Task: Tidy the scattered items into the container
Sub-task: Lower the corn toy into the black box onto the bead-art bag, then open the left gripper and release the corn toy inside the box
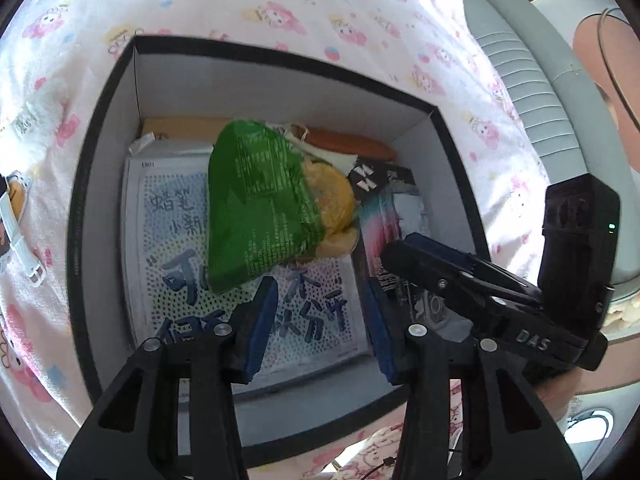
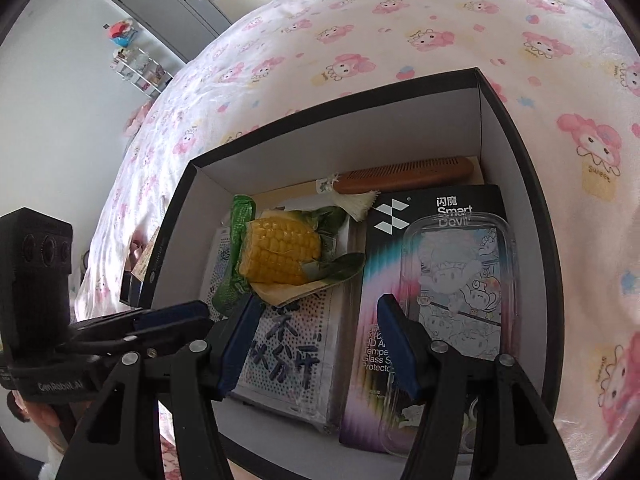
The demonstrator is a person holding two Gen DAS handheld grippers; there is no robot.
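We see the black-walled, white-lined cardboard box (image 2: 486, 120) on the pink cartoon-print bedspread (image 2: 400, 20). Inside: vacuum-packed yellow corn cob in green wrapper (image 2: 282, 252) atop a white dotted-print flat pack (image 2: 288, 340), brown wooden comb (image 2: 404, 174) at the back wall, clear cartoon phone case (image 2: 460, 300) on a black screen-protector package (image 2: 400, 216). Left gripper (image 1: 320, 316) and right gripper (image 2: 320, 344) both gape above the box, holding nothing.

The left gripper (image 1: 322, 324) pointed steeply down, its blue-padded jaws parted with nothing between them. The right gripper (image 2: 320, 340) tilted down likewise, jaws wider apart and empty. Their tips sat close together, side by side, neither touching anything.
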